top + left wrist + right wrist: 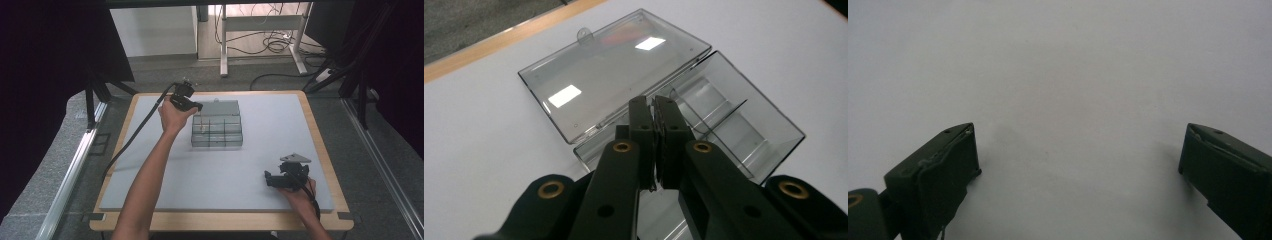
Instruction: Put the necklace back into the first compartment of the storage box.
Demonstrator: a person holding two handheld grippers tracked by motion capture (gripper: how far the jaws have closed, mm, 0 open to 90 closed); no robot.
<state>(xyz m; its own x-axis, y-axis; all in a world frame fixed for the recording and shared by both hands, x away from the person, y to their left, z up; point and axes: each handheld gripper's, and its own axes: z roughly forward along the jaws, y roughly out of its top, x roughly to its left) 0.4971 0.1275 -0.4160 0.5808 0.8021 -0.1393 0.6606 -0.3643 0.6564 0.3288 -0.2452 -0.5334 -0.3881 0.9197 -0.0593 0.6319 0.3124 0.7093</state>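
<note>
A clear plastic compartment box (218,133) lies in the middle of the grey mat, its lid (220,107) folded back flat on the far side. In the left gripper view the box (744,125) and its lid (614,70) lie just beyond the jaws. My left gripper (198,106) (654,102) hangs over the box's left end by the hinge, its jaws pressed together with nothing visible between them. Down at the mat's near right, my right gripper (268,179) (1078,150) rests low over bare mat with its jaws wide apart and empty. A small pale speck (202,128) shows inside a left compartment.
The grey mat (260,150) covers a wooden-edged table (320,145). Thin dividers split the box into several compartments. A black cable (135,132) trails from the left gripper across the table's left side. Beyond the table stand a white desk frame (260,35) and floor cables.
</note>
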